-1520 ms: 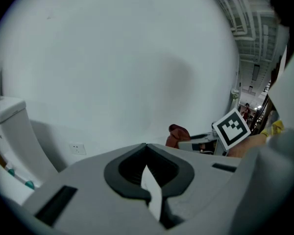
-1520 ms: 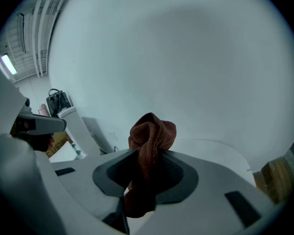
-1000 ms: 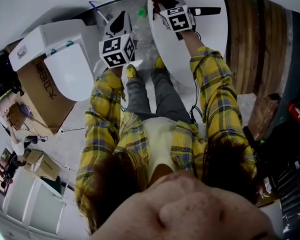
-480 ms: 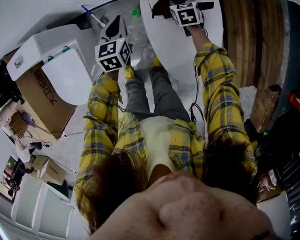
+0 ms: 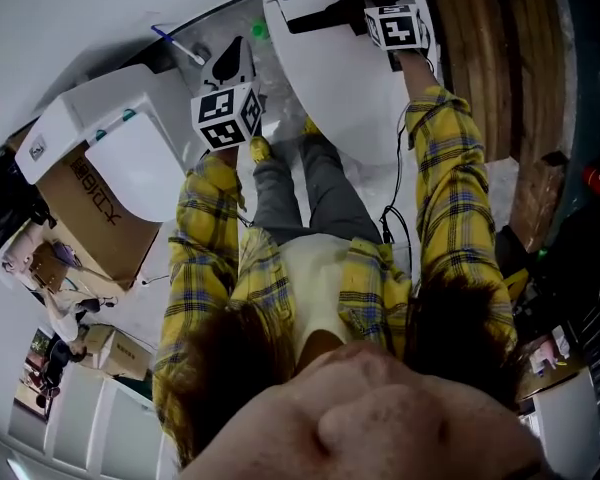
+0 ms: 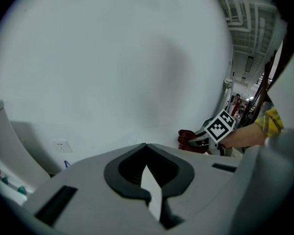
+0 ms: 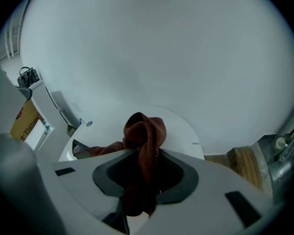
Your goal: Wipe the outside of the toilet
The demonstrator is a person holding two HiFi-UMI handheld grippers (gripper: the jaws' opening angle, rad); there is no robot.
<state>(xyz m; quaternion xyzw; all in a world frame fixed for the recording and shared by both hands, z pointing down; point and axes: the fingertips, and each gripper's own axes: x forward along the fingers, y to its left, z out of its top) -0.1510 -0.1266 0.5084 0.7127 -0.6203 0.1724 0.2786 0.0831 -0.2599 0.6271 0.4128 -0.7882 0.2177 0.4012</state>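
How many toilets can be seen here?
2. One toilet is straight ahead, under the right gripper and its dark red cloth; the other toilet stands at the person's left, beside a cardboard box. More may lie out of frame.

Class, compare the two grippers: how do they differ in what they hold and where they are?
The right gripper is clamped on a red cloth; the left gripper is shut, empty. Right reaches over the toilet; left sits beside it. Both carry marker cubes.
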